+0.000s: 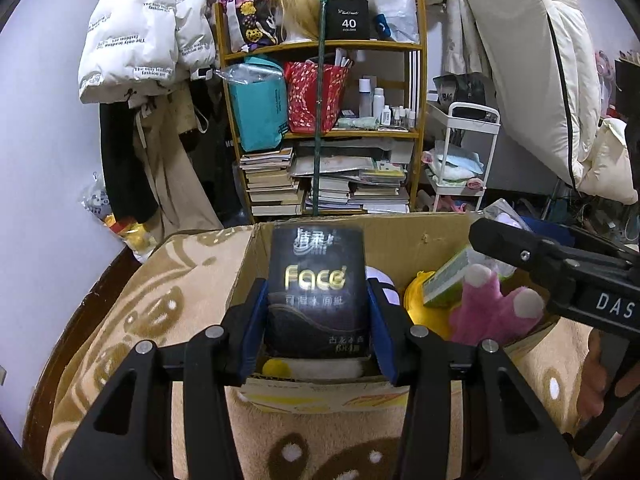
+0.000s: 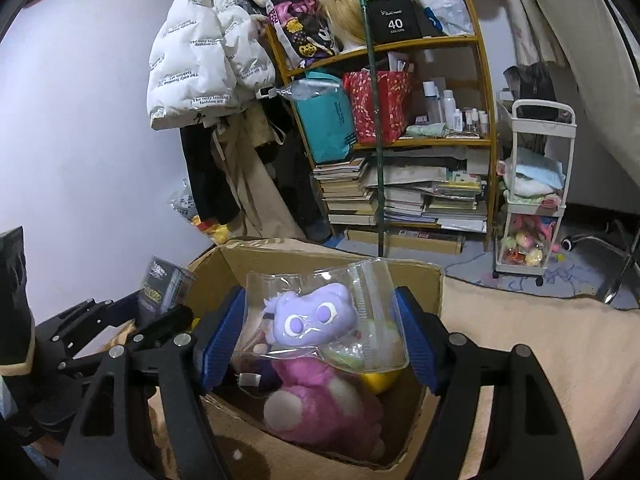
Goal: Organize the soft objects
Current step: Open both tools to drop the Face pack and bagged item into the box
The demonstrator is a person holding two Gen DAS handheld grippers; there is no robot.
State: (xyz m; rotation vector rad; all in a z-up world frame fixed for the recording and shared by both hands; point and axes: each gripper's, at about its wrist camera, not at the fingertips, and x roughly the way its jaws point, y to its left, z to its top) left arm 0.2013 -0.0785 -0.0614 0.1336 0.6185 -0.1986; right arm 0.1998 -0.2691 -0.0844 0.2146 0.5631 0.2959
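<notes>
Tool in the left hand [image 1: 316, 320] is clamped on a dark tissue pack [image 1: 318, 292], its blue pads pressing both sides, and holds it upright over the left part of the open cardboard box [image 1: 404, 236]. The right tool [image 2: 320, 332] stands wide with a clear zip bag [image 2: 332, 316] between its pads, a purple plush [image 2: 310, 316] inside; the pads meet the bag's edges, so it seems carried over the box's right side. The box sits on a patterned fleece blanket [image 1: 132, 320] and already contains a pink plush [image 2: 320, 400], a yellow toy [image 1: 420, 300] and a small green-and-white packet [image 1: 448, 280]. To finish well, I would lower the tissue pack into the free left corner before letting go, keeping it upright so it does not tip onto the plush, and release the slippery bag only once it rests on the pink plush. The pack reads "Face" in gold with Chinese characters; the right tool's arm shows "DAS"; a black box [image 1: 347, 18] on the shelf says "40 COLORS"; a white puffer jacket [image 1: 132, 40] repeats "The only leading fashion art".
</notes>
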